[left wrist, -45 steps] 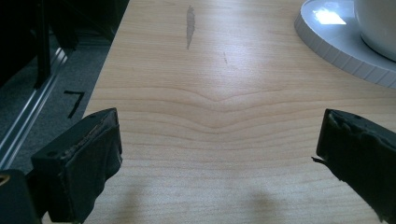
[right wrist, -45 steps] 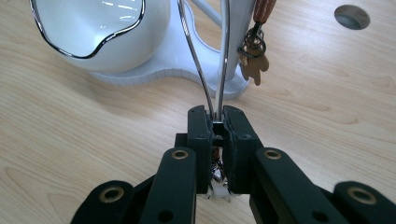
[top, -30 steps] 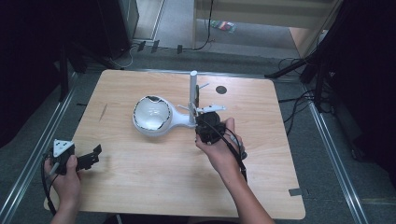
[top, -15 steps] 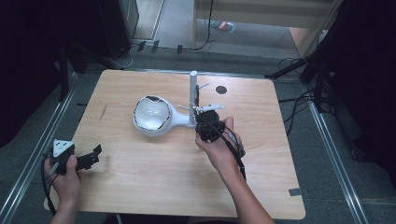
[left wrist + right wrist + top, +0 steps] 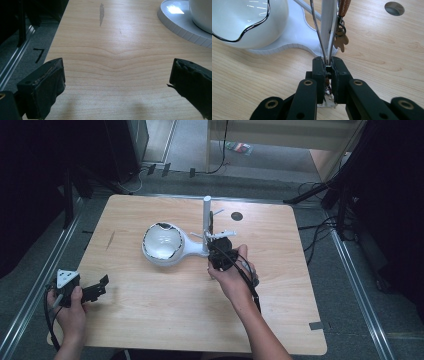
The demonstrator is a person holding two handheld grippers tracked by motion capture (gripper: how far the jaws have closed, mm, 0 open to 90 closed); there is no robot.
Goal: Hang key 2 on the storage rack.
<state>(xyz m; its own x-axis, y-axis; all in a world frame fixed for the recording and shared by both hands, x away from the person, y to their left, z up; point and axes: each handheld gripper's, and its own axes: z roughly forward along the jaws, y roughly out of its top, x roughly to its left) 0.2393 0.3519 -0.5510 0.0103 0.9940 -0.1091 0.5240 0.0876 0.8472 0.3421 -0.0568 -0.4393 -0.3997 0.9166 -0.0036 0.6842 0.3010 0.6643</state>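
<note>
Right gripper (image 5: 327, 65) pinches a thin silver wire loop (image 5: 318, 32) (leather-tagged); left gripper (image 5: 117, 82) gapes wide.

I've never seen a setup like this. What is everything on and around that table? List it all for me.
Table: one, light wood, centre of the high view.
Stand: one, white, upright pole on a flat base, mid-table.
Bowl: one, white with a dark wavy rim, on the stand's base, left of the pole.
Wire loop: one, silvery, beside the pole, its lower end between the right tongs' jaws.
Charm: one, brown, hanging by the pole on a small ring.
Hole: one, dark and round, in the tabletop behind the pole.
Cables: several, black, on the floor right of the table.
Left tongs: black, open, at the table's left edge.
Right tongs: black, shut on the wire loop.
</note>
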